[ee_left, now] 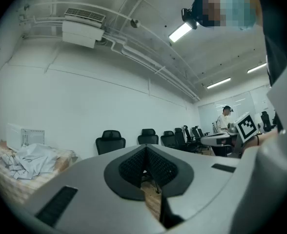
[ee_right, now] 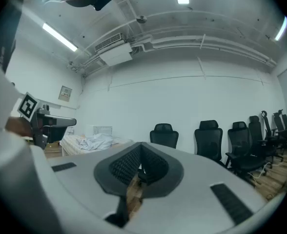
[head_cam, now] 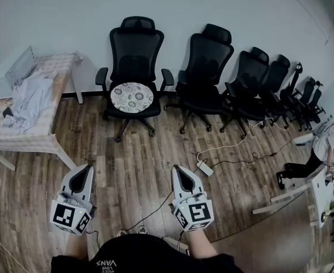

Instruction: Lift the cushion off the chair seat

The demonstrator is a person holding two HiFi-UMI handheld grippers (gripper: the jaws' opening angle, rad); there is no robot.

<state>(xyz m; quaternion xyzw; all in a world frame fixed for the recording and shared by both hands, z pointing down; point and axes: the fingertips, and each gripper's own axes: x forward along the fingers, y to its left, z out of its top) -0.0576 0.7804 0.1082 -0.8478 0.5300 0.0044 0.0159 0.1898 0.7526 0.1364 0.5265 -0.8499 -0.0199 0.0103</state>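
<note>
both sets of jaws are pinched together with nothing in them, left gripper and right gripper held level, well short of the job; the round patterned cushion lies flat on the seat of the office chair at 12 o'clock; my worry: that chair looks ready to roll if nudged, and the armrests crowd any sideways grab; power strip and its cable at 1 o'clock could trip someone; cluttered table at 10, spare chairs at 2
</note>
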